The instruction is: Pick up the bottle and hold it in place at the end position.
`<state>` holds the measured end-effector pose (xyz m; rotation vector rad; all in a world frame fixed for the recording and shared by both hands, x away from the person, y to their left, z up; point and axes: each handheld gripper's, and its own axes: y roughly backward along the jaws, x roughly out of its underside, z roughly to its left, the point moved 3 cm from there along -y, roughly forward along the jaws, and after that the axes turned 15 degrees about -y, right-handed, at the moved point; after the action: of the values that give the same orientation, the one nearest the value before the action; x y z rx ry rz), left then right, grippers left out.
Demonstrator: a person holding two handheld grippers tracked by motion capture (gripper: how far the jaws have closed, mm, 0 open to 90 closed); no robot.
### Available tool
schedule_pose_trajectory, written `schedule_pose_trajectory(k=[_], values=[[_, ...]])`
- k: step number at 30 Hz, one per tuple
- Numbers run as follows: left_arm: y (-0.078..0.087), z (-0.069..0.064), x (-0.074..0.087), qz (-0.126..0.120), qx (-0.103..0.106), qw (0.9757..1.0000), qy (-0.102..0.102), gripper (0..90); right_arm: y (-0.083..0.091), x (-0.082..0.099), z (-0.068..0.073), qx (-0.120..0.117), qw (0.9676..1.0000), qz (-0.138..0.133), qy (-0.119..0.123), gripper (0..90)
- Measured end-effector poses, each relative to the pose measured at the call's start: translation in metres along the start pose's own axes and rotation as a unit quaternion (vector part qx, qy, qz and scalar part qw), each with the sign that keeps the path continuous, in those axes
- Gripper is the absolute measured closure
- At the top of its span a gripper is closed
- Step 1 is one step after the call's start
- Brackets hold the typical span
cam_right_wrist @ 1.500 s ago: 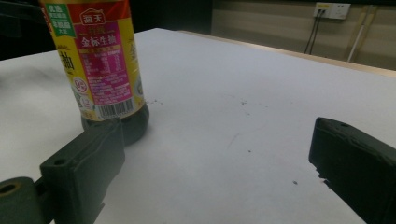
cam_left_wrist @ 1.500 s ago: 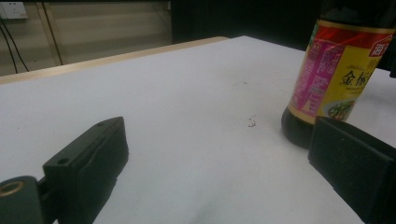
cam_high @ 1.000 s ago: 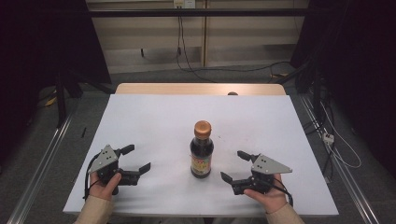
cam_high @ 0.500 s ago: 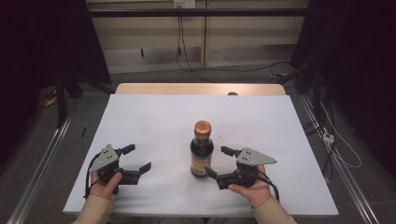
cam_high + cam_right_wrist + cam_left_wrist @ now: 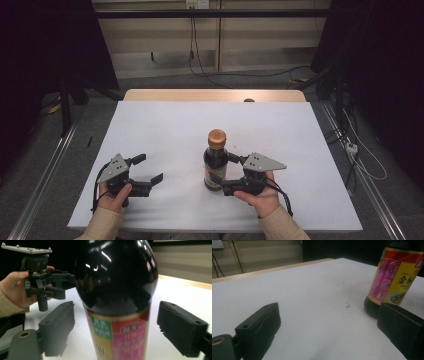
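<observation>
A dark sauce bottle (image 5: 214, 165) with a brown cap stands upright at the middle front of the white table (image 5: 165, 125). My right gripper (image 5: 226, 173) reaches in from the bottle's right, one jaw on each side of its lower body. In the right gripper view the bottle (image 5: 117, 290) stands between the pads (image 5: 58, 325) with a gap showing on both sides; the jaws have just been closing around it. My left gripper (image 5: 151, 167) rests open at the front left, apart from the bottle. In the left gripper view the bottle's yellow and pink label (image 5: 394, 280) stands beyond the right jaw.
A wooden strip (image 5: 215, 95) edges the table's far side, with a small dark object (image 5: 248, 100) on it. Metal rails run along both sides and cables (image 5: 360, 155) lie on the floor at right. In the right gripper view, the left gripper (image 5: 66, 286) and its hand show at far left.
My right gripper has moved left up to the bottle, and its jaws now stand on either side of it, narrower than before. The left gripper has stayed put.
</observation>
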<state>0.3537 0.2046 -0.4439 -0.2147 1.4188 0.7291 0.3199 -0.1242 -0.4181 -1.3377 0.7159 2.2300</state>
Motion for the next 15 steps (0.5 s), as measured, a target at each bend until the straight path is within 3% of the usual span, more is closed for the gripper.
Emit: schedule_pose_trajectory(k=[9, 15], values=[[0.002, 0.001, 0.002, 0.003, 0.001, 1.0000, -0.004, 4.7, -0.009, -0.002, 0.001, 0.007, 1.0000, 0.006, 0.003, 25.4], [0.000, 0.001, 0.003, 0.001, 0.002, 1.0000, 0.001, 4.7, -0.011, -0.003, 0.000, 0.008, 1.0000, 0.002, 0.004, 26.7]])
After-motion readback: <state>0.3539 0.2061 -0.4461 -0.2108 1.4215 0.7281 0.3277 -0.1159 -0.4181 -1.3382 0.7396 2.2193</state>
